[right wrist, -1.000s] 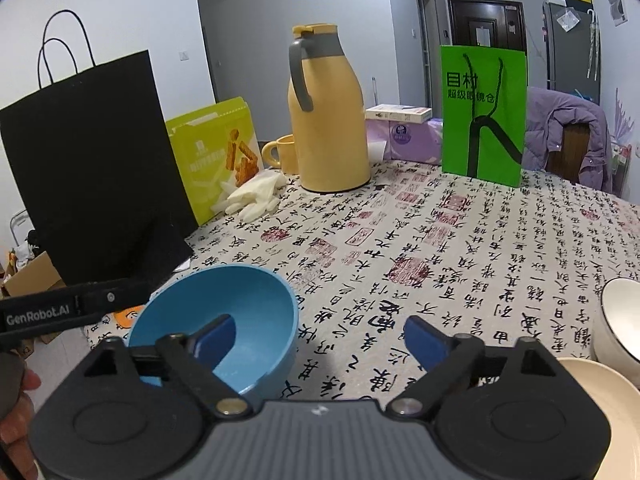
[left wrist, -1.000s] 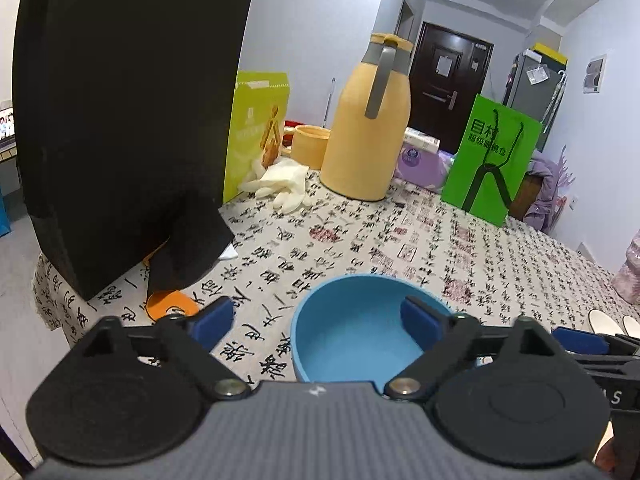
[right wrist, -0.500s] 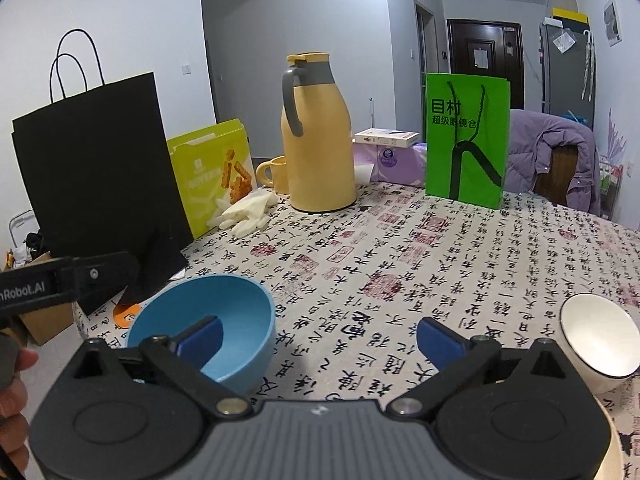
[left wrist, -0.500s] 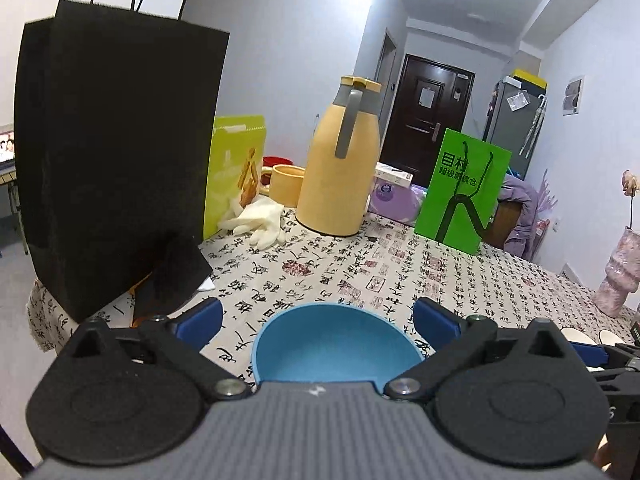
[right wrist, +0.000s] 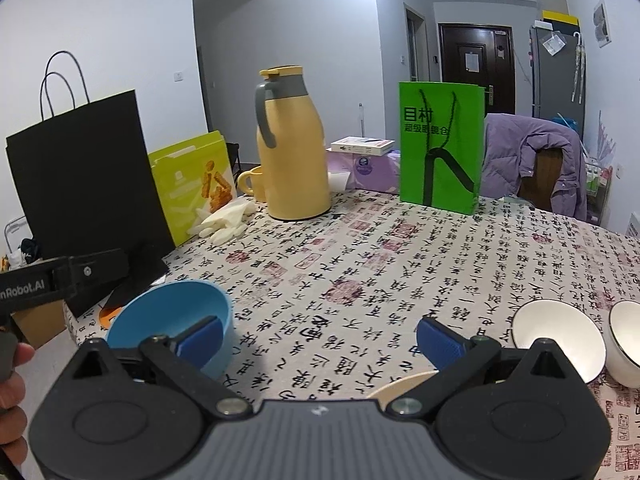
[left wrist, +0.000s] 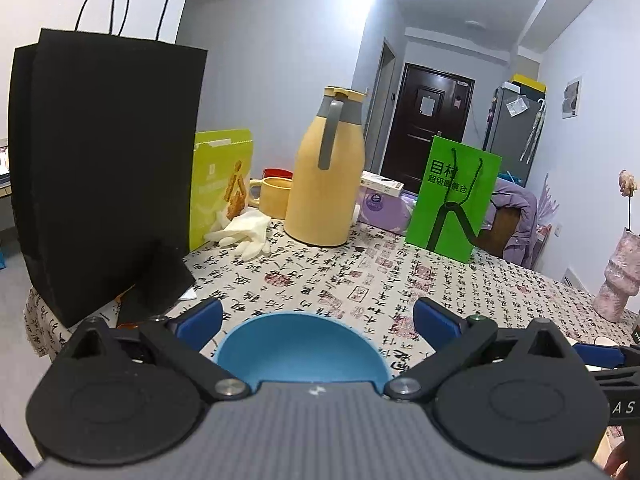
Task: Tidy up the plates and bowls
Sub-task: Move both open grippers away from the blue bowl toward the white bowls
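A blue bowl (left wrist: pixel 302 348) (right wrist: pixel 172 320) rests upright on the calligraphy-print tablecloth near the table's left corner. My left gripper (left wrist: pixel 316 322) is open, its blue pads (left wrist: pixel 200 320) wide on either side above the bowl and not touching it. My right gripper (right wrist: pixel 319 336) is also open with nothing held; its left pad overlaps the bowl's right side in the view. Two white bowls (right wrist: pixel 558 336) (right wrist: pixel 626 340) sit at the right. A cream plate (right wrist: pixel 400 388) peeks out just under the right gripper. The left gripper's body (right wrist: pixel 72 276) shows at the left edge.
A tall black paper bag (left wrist: pixel 104 168) stands at the left table edge, beside a yellow-green box (left wrist: pixel 222 184) and white gloves (left wrist: pixel 244 234). A yellow thermos (left wrist: pixel 326 176), a mug (left wrist: pixel 274 196) and a green bag (left wrist: pixel 452 204) stand behind. A pink vase (left wrist: pixel 616 280) is far right.
Both grippers have drawn back and tilted up. The blue bowl sits lower in both views, and the two white bowls have come into the right wrist view. Both stay open.
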The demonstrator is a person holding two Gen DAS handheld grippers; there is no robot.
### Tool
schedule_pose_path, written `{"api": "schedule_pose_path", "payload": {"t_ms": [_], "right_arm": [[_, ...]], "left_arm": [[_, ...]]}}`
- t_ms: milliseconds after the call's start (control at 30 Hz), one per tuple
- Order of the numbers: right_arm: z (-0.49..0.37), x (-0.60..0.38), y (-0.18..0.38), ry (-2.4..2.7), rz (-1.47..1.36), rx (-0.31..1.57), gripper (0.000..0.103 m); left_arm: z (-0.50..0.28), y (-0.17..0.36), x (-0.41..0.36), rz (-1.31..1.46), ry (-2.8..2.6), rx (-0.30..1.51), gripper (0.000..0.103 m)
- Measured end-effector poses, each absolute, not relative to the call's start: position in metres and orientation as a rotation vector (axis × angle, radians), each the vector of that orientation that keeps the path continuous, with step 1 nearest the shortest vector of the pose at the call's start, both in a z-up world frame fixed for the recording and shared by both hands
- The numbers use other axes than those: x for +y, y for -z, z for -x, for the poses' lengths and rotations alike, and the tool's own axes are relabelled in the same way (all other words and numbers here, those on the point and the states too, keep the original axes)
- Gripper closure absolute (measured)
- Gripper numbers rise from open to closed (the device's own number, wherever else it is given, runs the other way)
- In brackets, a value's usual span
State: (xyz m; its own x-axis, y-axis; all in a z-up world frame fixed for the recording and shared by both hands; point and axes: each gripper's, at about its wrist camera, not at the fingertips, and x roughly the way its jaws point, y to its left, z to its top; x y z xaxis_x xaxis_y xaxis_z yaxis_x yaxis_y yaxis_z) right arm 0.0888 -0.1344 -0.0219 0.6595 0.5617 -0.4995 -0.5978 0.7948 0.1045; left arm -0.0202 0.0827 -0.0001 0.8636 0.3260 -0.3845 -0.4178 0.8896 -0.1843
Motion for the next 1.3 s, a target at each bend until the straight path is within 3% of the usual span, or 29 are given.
{"api": "schedule_pose_path", "payload": {"t_ms": [1300], "right_arm": [[-0.176,-0.202,0.007,-0.626,0.062,0.521,0.000]], "left_arm": [[-0.067,-0.004,0.018,0.255,-0.306,0.368,0.000]]}}
